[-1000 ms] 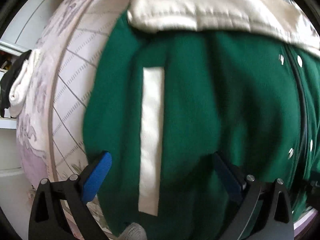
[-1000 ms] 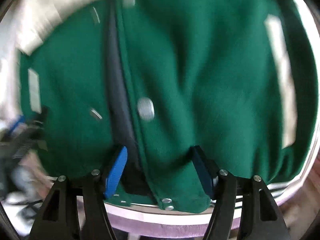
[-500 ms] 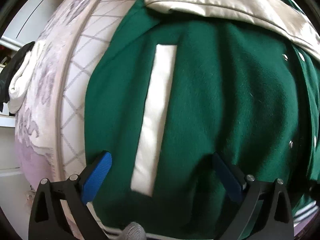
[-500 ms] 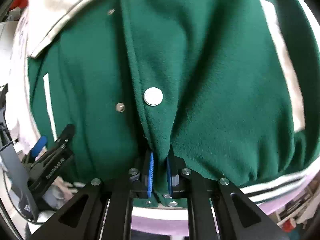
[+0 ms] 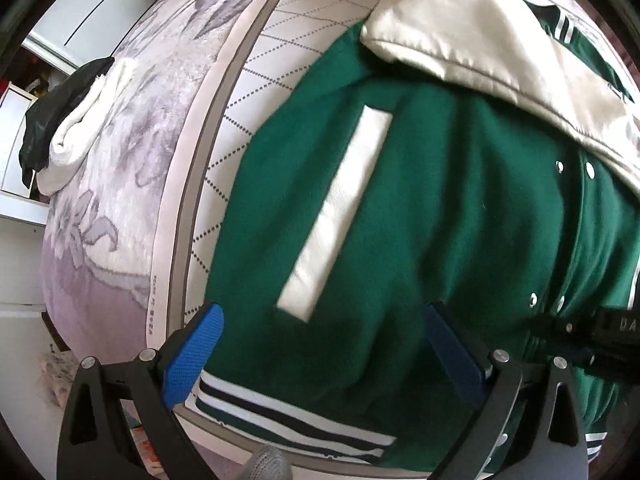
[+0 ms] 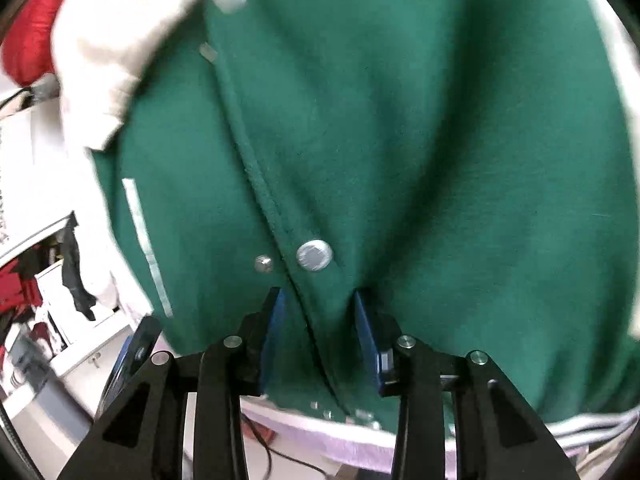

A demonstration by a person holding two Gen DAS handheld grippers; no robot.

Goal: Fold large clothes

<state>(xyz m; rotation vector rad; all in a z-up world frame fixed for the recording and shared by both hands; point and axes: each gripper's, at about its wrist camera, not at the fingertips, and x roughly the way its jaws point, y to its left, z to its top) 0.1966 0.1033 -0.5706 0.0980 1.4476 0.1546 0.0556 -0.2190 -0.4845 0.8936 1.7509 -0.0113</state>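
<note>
Two views are given, one from each wrist. A green jacket (image 5: 440, 208) with cream sleeves is spread on a bed (image 5: 132, 152) covered by a pale purple floral blanket, with its striped hem (image 5: 288, 420) at the bed's near edge. A white pocket strip (image 5: 340, 216) is seen slanting across the green cloth.

From the left wrist, the left tongs (image 5: 324, 360) are pointed steeply down over the jacket's lower corner. Their blue pads (image 5: 194, 356) are spread wide, with nothing pinched between them; whether they touch the cloth cannot be told.

From the right wrist, the right tongs (image 6: 320, 336) are angled down at the jacket's front opening, just below a round metal snap (image 6: 314, 255). Their jaws have just been opening and are now parted a little. A ridge of the green front edge is seen between the pads, which do not appear to be pressing on it. A red item (image 6: 28, 36) is glimpsed at the upper left.
</note>
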